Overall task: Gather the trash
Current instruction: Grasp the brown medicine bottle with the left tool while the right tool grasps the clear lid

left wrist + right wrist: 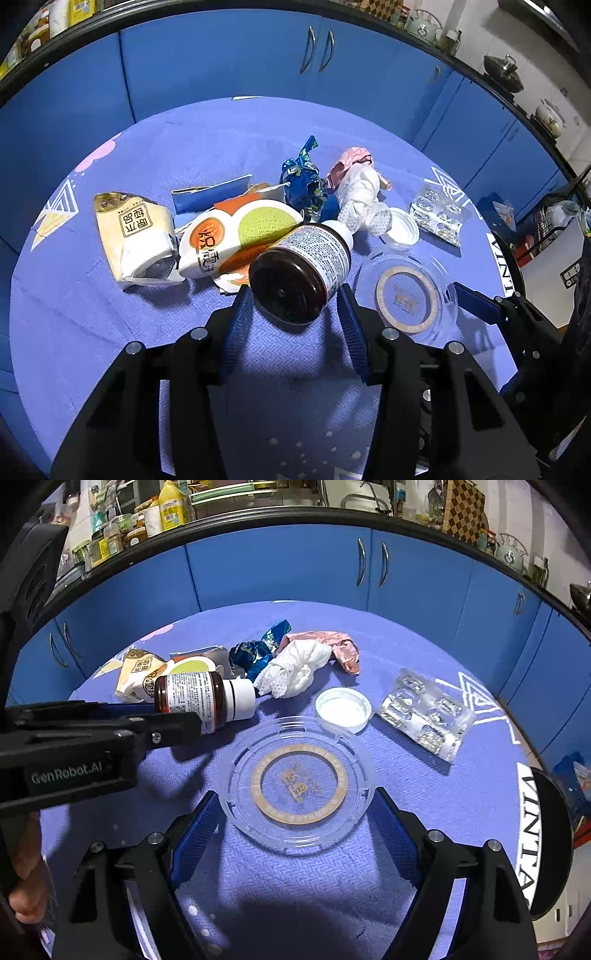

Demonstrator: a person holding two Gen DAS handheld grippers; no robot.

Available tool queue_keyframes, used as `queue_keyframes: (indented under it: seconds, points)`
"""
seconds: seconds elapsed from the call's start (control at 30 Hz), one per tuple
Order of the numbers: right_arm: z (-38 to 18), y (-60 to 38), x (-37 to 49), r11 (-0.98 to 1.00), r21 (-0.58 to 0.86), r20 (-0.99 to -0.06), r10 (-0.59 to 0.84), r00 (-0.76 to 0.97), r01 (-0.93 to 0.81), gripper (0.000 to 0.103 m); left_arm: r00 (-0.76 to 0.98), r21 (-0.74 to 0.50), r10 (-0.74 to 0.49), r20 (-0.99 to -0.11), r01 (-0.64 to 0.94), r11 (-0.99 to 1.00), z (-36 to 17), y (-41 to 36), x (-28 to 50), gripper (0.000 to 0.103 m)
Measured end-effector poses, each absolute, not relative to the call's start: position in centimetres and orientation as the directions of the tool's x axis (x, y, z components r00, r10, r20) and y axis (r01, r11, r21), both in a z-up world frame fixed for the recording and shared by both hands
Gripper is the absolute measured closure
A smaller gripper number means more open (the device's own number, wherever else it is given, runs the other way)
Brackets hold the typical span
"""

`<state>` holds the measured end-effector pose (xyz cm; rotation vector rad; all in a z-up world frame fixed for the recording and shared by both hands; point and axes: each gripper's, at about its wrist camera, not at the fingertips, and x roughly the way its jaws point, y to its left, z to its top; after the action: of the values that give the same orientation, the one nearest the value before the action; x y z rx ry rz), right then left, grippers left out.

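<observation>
**Gripping a round bottle near its base, with litter crowded close**

Holding the brown bottle (301, 271) between its blue pads, the left gripper (295, 299) is clenched on the glass near the base, with the white cap (242, 698) pointing away toward the far edge of the table (110, 314). The bottle appears lifted clear of the cloth, over the near middle of the table. The grip sits at one end of a round, smooth body, so my worry is that the bottle pivots or slides out when it is carried, and drops onto the wrappers (236, 240) beside it.

The right gripper (295, 805) is spread wide, its jaws standing either side of the clear lid (295, 781), which lies flat near the table's front edge; the pads do not seem to press on it. A flat, thin, slippery disc is hard to pinch from the sides: closing may skate it away or flip it toward the white lid (343, 709) and blister pack (424, 716) behind it.

The two grippers work close together, so they could knock each other.
</observation>
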<state>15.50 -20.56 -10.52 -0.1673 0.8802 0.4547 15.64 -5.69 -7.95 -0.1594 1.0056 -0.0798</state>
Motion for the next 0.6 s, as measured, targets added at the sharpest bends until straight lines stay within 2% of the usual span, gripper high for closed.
queue_keyframes:
  seconds: [0.17,0.23,0.6]
  points:
    - [-9.7,-21.5,15.1,0.897,0.044,-0.76,0.315,0.568,-0.44,0.023,0.546,-0.162,-0.134,-0.827,-0.004,0.987,-7.3,-5.8,15.3,0.057]
    - [-9.3,-22.1,14.9,0.899,0.045,-0.755,0.316,0.575,-0.435,0.023,0.549,-0.164,-0.136,-0.825,-0.002,0.986,-7.0,-5.9,15.1,0.078]
    - [-8.3,-23.1,14.0,0.903,0.05,-0.739,0.321,0.593,-0.427,0.027,0.545,-0.184,-0.152,-0.825,-0.005,0.983,-6.7,-6.0,14.7,0.077]
